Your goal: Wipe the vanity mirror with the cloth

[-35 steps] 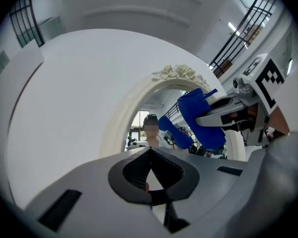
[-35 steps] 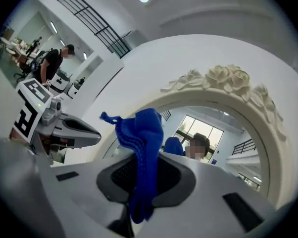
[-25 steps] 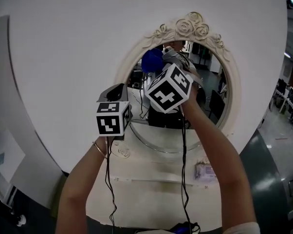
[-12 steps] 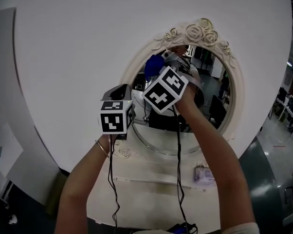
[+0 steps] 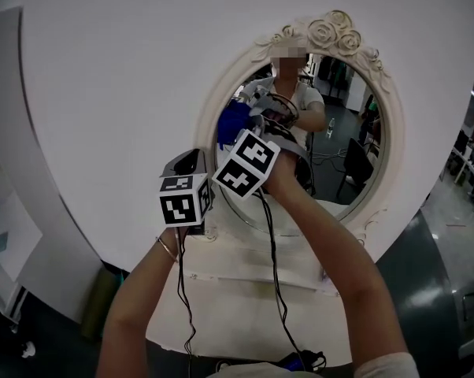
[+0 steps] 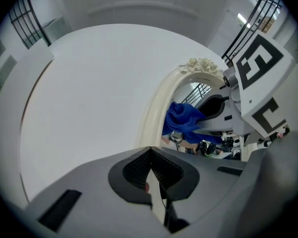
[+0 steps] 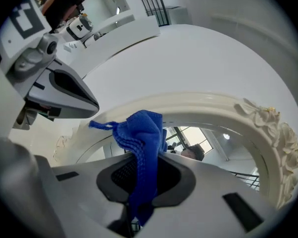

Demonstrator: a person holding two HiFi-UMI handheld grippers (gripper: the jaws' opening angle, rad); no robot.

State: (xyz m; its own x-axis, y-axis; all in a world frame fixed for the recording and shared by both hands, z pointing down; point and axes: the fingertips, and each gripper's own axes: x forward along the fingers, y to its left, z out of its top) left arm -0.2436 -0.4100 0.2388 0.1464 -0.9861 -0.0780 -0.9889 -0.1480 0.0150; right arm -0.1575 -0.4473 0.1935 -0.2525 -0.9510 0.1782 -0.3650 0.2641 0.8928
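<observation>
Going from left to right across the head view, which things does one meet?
left gripper → blue cloth → rose ornament atop the vanity mirror

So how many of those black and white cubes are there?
2. One cube rides on the left gripper, beside the mirror's lower left rim. The other cube rides on the right gripper, which holds the blue cloth up in front of the mirror. No others show.

A blue cloth [image 7: 141, 138] was clamped in the right gripper [image 7: 144, 175] before the vanity mirror [image 7: 213, 108]; the left gripper [image 7: 55, 83] was seen upper left.
</observation>
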